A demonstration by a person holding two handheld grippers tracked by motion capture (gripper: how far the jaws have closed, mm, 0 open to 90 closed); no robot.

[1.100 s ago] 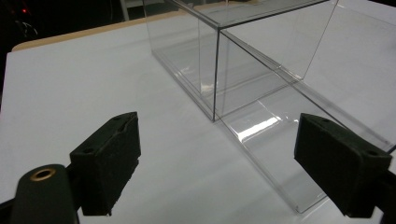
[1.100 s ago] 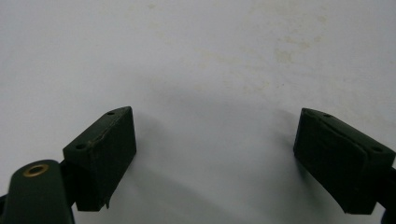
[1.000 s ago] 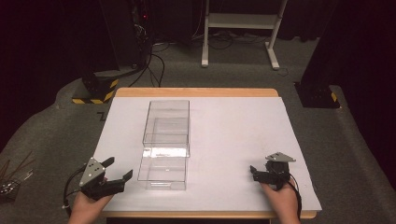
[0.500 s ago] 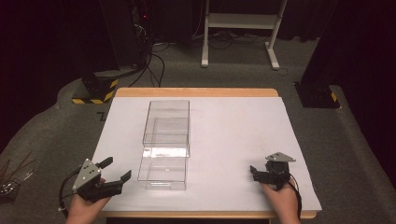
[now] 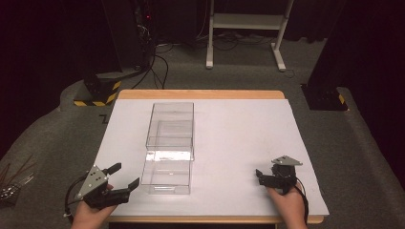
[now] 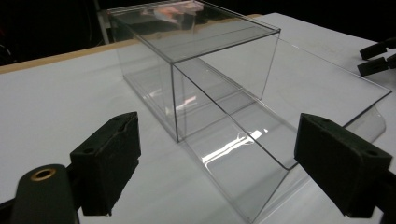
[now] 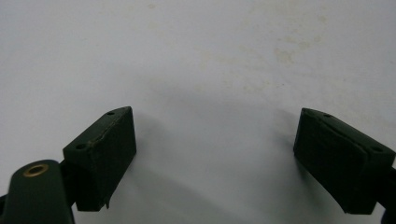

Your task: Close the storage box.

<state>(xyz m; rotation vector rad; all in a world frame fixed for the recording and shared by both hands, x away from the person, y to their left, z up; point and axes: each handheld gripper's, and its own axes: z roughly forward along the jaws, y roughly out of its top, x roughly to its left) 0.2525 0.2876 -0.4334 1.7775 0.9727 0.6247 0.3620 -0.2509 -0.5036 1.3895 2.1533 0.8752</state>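
Left gripper [image 5: 125,176], jaws apart, faces an unlabelled clear box [image 5: 170,137]; right gripper [image 5: 258,175] gapes over bare white table [image 5: 239,129].

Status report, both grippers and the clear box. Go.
Left gripper open, beside the clear box. Right gripper open, empty, over white table cover. Nothing blocking.

Clear box [image 5: 170,131] on the table [image 5: 239,124], left of centre, its drawer [image 5: 167,174] drawn toward the near edge. Left gripper [image 5: 125,177] near-left, just beside the drawer. Right gripper [image 5: 258,174] near-right, well apart from the box.
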